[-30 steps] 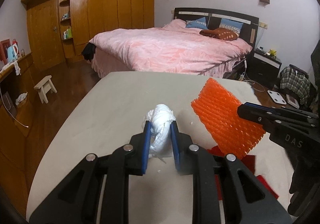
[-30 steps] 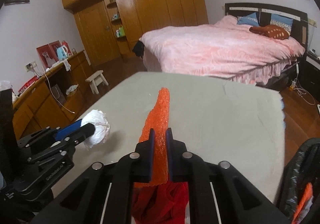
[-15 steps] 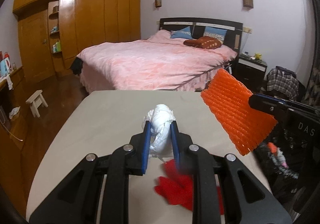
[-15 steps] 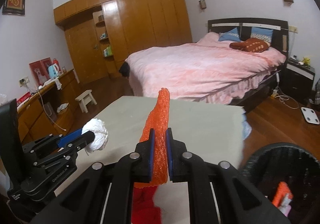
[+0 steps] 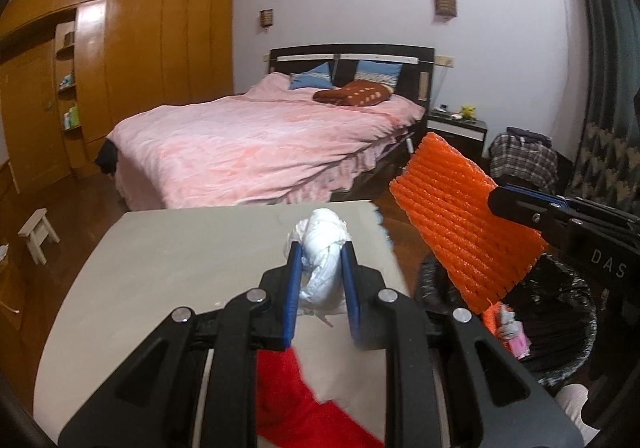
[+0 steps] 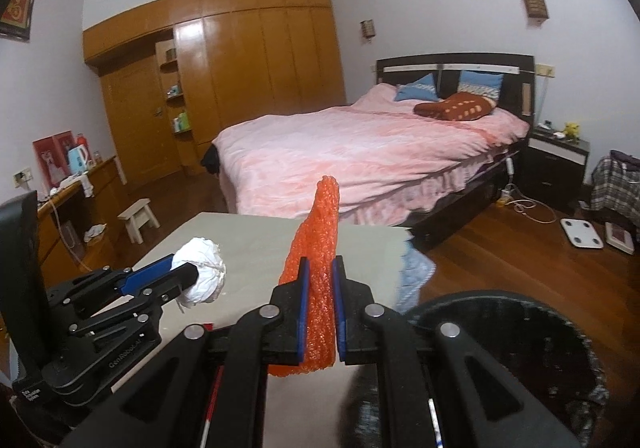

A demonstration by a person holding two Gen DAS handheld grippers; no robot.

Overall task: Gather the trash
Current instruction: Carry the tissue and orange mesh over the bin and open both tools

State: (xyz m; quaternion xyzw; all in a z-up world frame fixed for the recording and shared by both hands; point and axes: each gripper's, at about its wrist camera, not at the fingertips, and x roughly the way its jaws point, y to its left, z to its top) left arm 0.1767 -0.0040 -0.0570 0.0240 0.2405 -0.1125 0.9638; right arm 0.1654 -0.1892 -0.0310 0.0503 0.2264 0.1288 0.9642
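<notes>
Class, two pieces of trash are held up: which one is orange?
The ribbed foam net in the right tongs; the left tongs hold a white paper wad.

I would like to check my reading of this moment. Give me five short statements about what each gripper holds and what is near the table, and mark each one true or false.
1. The left gripper is shut on the white paper wad. True.
2. The right gripper holds a blue foam net. False: the orange foam net is clamped between its jaws.
3. A dark trash bin stands beside the table, on the right gripper's side. True.
4. The bin shows nothing inside it. False: the left wrist view shows some orange and pink trash in it.
5. A red cloth lies on the table below the left gripper. True.
</notes>
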